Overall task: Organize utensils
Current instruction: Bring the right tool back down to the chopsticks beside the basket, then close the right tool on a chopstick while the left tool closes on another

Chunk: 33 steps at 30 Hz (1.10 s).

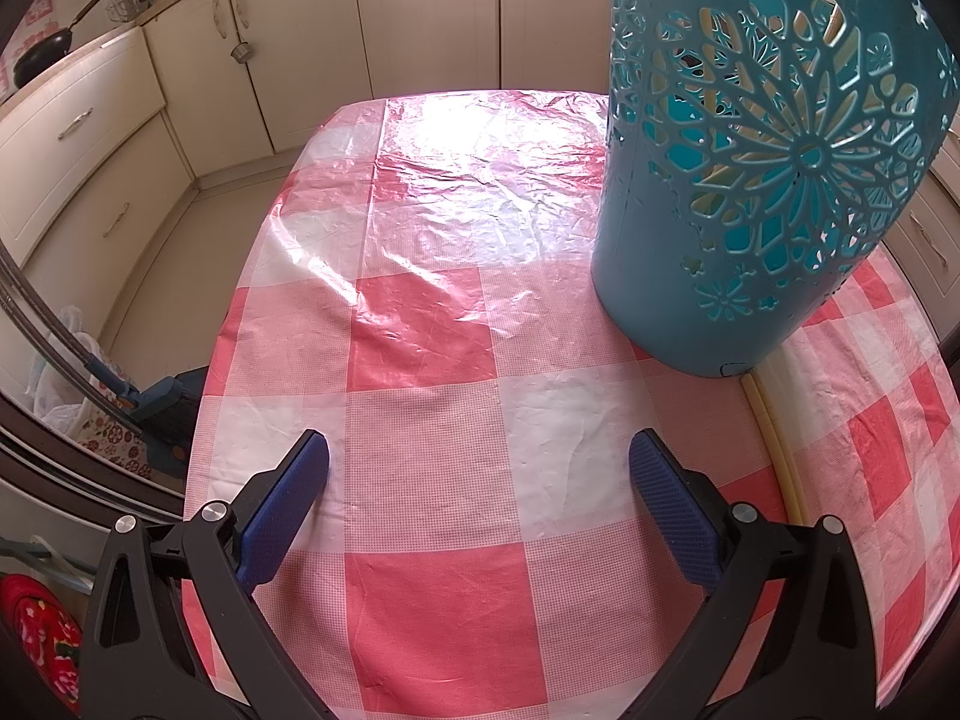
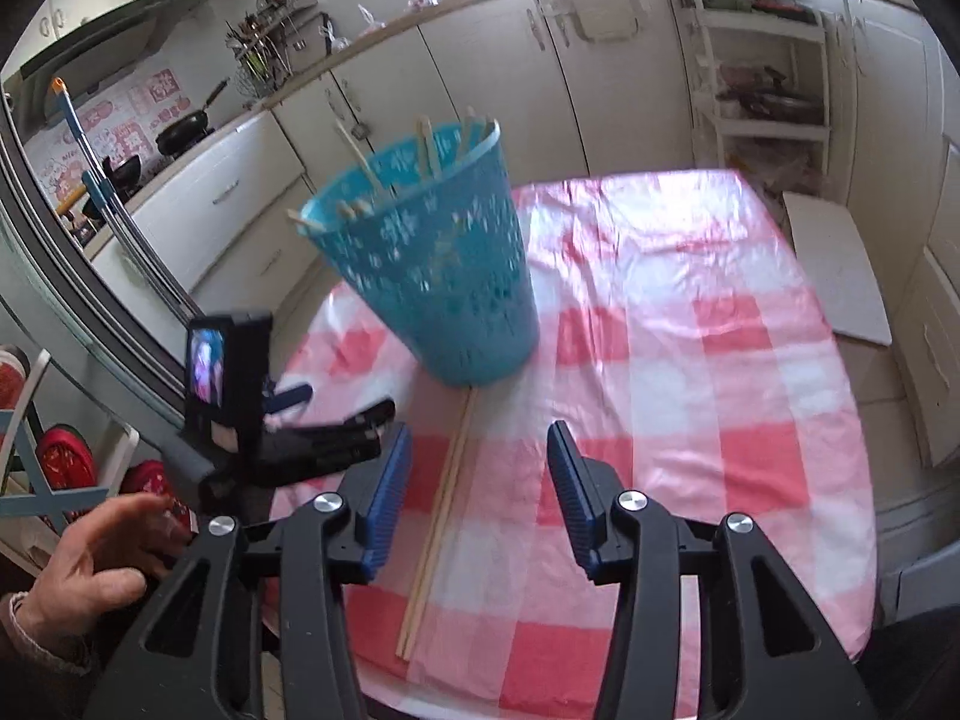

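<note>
A teal perforated basket (image 1: 750, 180) (image 2: 444, 276) stands on the table with the red-and-white checked cloth (image 1: 420, 360) (image 2: 690, 420). Several pale chopsticks (image 2: 429, 150) stick out of its top. One pair of chopsticks (image 2: 444, 516) (image 1: 774, 444) lies flat on the cloth, running from the basket's foot toward the near edge. My right gripper (image 2: 479, 432) hovers open above that pair, touching nothing. To the left of the basket, my left gripper (image 1: 480, 468) (image 2: 339, 402) is open and empty over the cloth.
A person's hand (image 2: 90, 564) is at the lower left, holding the left tool. Cream kitchen cabinets (image 2: 600, 90) ring the table. A white board (image 2: 840, 276) lies beyond the table's right edge. A broom (image 1: 162, 402) leans off its left side.
</note>
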{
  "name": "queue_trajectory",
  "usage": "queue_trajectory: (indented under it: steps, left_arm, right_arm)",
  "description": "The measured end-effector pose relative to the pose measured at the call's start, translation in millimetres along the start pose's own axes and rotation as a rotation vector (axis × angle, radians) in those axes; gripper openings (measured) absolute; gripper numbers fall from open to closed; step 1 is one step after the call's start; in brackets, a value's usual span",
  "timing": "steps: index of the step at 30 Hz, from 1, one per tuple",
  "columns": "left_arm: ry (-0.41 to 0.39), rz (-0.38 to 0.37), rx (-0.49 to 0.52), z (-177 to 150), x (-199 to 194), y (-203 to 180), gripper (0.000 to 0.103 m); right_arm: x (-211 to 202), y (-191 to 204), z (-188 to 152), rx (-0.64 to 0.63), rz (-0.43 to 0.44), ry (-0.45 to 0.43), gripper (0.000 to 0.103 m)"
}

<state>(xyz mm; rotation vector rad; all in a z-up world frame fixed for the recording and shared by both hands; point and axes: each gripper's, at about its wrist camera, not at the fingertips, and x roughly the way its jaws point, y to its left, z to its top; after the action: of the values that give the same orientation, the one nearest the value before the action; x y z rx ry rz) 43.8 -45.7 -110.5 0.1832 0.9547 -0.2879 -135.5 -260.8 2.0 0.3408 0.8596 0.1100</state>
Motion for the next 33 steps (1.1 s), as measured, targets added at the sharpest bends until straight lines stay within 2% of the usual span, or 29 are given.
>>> queue_trajectory:
  steps: [2, 7, 14, 21, 23, 27, 33]
  left_arm:
    - [0.000, 0.000, 0.000, 0, 0, 0, 0.096]
    - [0.000, 0.000, 0.000, 0, 0, 0, 0.096]
    - [0.002, 0.004, -0.001, -1, 0, -1, 0.097]
    - [0.041, 0.026, -0.037, -3, -3, -5, 0.097]
    - [0.061, 0.010, -0.033, -5, -7, -9, 0.097]
    - [0.050, -0.097, -0.036, -13, -19, -16, 0.097]
    - [0.051, -0.111, -0.073, -17, -29, -18, 0.095]
  right_arm:
    - [16, -1, -11, 0.013, 0.007, 0.055, 0.043]
    - [46, 9, -21, -0.006, 0.010, 0.120, 0.039]
    - [77, 24, -17, -0.051, -0.040, 0.125, 0.028]
    - [97, 30, -18, -0.086, -0.086, 0.142, 0.022]
    - [97, 31, -18, -0.091, -0.088, 0.137, 0.022]
    - [96, 29, -19, -0.073, -0.074, 0.136, 0.021]
    - [96, 33, -21, -0.161, -0.124, 0.138, 0.011]
